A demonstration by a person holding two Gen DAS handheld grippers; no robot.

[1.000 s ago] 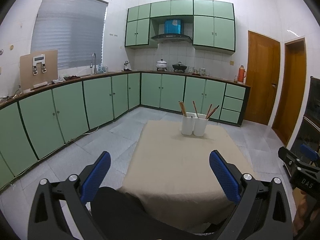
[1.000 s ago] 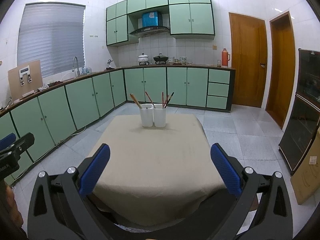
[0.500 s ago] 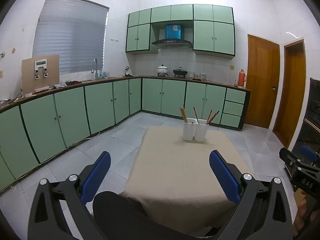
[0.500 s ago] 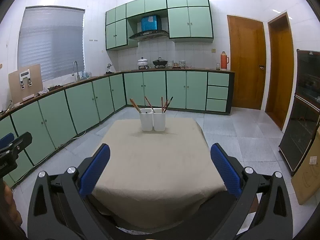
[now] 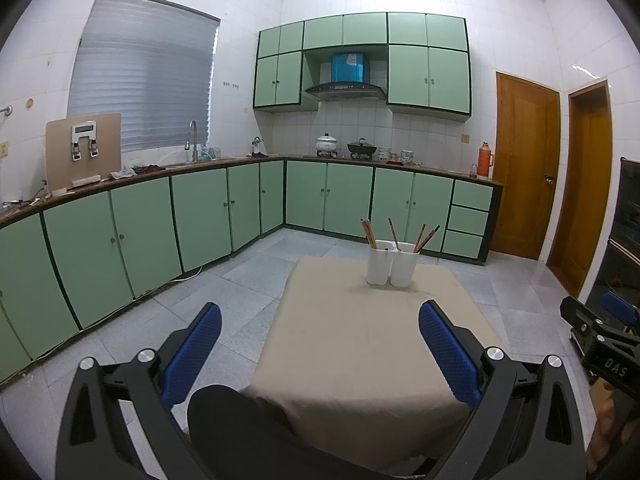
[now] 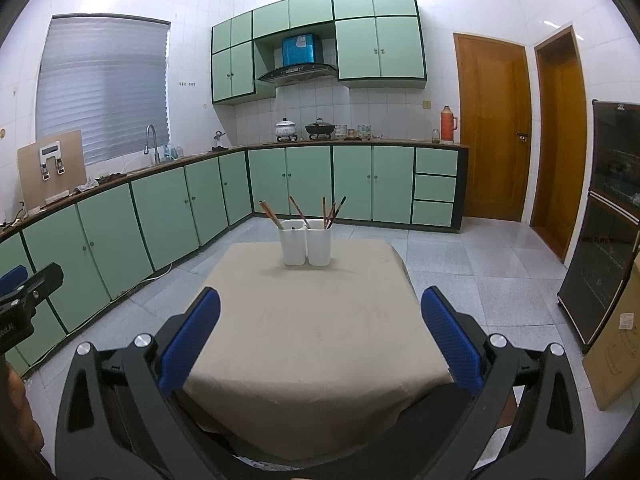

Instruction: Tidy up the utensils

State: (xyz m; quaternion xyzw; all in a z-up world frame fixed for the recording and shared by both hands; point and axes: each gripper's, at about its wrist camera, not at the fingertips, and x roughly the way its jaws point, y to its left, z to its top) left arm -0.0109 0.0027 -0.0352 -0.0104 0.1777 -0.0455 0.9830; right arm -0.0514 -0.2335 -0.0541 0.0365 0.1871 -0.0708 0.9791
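Item: 2 white holders [image 6: 307,242], touching, centre frame at the table's [image 6: 312,340] far end, chopsticks [image 6: 330,212] splayed inside. Left gripper [image 5: 320,344], right gripper [image 6: 320,336]: both spread wide, empty, well short. Advice: approach level, close on 1 stick near its top.

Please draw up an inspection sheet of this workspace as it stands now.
Surface: table under a beige cloth, bare in front.
Job's things: two white holders side by side at the far end; chopsticks leaning in them.
Clutter: nothing seen on the cloth.
Grippers: left gripper and right gripper both open, empty, short of the holders.
Cables: cord along the floor by the cabinets.
Surroundings: green cabinets, wooden doors.
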